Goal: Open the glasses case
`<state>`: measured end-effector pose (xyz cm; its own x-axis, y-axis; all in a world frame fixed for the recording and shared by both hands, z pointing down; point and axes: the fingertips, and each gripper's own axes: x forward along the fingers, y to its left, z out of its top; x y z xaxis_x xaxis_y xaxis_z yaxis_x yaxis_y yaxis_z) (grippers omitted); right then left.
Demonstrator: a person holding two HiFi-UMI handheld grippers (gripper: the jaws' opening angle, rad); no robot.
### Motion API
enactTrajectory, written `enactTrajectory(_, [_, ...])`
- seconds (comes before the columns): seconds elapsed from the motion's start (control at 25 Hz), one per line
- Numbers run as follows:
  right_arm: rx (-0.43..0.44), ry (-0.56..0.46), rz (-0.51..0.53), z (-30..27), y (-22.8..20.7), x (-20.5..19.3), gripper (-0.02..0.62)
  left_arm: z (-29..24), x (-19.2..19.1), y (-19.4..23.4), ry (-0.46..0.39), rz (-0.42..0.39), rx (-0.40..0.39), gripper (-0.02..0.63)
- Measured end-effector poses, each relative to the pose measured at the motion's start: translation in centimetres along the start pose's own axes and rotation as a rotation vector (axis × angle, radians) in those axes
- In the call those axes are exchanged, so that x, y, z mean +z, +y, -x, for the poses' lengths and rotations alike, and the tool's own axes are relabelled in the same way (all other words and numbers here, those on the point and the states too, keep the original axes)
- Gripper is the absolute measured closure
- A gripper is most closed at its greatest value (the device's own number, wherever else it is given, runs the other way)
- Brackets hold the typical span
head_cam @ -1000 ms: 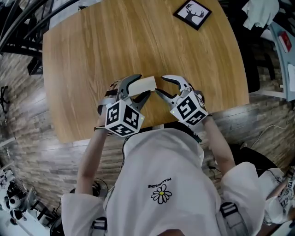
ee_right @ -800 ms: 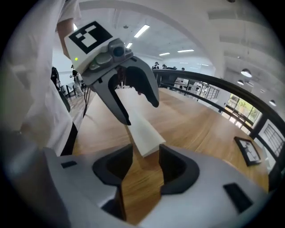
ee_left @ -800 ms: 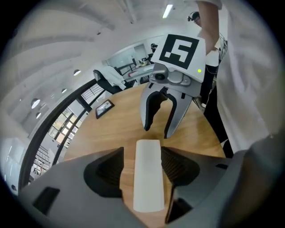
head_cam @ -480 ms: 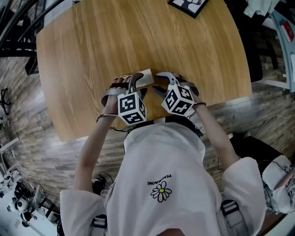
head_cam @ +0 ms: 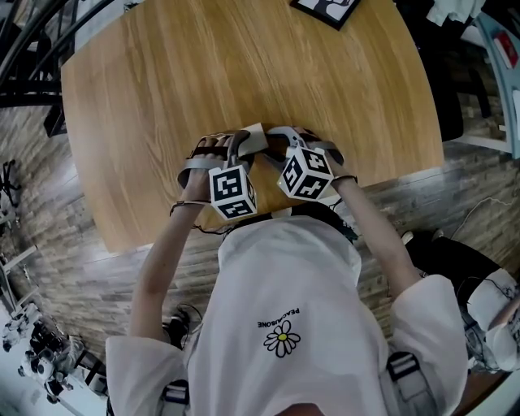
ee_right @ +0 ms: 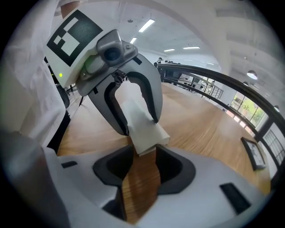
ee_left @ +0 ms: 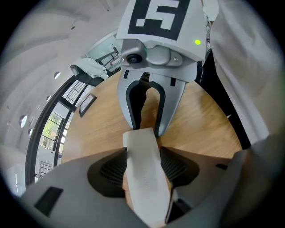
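Note:
The cream glasses case [head_cam: 258, 140] is held above the wooden table [head_cam: 146, 81], near its front edge. My left gripper [head_cam: 243, 149] is shut on it, with the pads pressing both long sides [ee_left: 141, 147]. My right gripper [head_cam: 277, 141] faces it from the right. The case's free end [ee_right: 144, 133] sits at that gripper's tips, and the jaws stand close on it with a narrow strip of table showing between the pads. In the left gripper view the right gripper's fingers [ee_left: 133, 116] straddle that end. The case looks closed.
A black-framed picture of a deer [head_cam: 327, 8] lies at the table's far right edge. The person's body is right behind the front edge. Dark chair frames [head_cam: 32, 49] stand on the floor at the left, and cloth-covered furniture [head_cam: 487, 32] at the right.
Both grippers and the case have shifted a little away from the body and closer together. The right gripper, open and just right of the case before, now has its jaws on the case's end.

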<state>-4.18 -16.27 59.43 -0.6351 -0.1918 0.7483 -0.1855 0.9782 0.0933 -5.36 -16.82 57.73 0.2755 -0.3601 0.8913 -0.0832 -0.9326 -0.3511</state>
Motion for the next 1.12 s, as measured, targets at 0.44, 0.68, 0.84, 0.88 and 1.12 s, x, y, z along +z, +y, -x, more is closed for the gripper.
enactTrajectory(0.44, [-0.050,0.002,0.146,-0.07,0.06,0.18,0.425,0.25,-0.26,0.32,-0.020,0.041,-0.111,0.367])
enactTrajectory(0.68, [-0.067,-0.005,0.159,0.15,-0.05,-0.18,0.431,0.09,0.07,0.23,-0.017,0.049,-0.115,0.368])
enactTrajectory(0.84, [-0.088,-0.004,0.194,-0.03,0.00,-0.07,0.459,0.23,-0.20,0.10,-0.007,0.055,-0.154,0.371])
enactTrajectory(0.88, [-0.087,-0.005,0.195,-0.06,0.04,-0.06,0.459,0.27,-0.23,0.11,-0.008,0.062,-0.171,0.371])
enactTrajectory(1.12, [-0.088,0.002,0.195,0.00,-0.12,-0.05,0.462,0.55,-0.17,0.90,-0.030,0.118,-0.294,0.374])
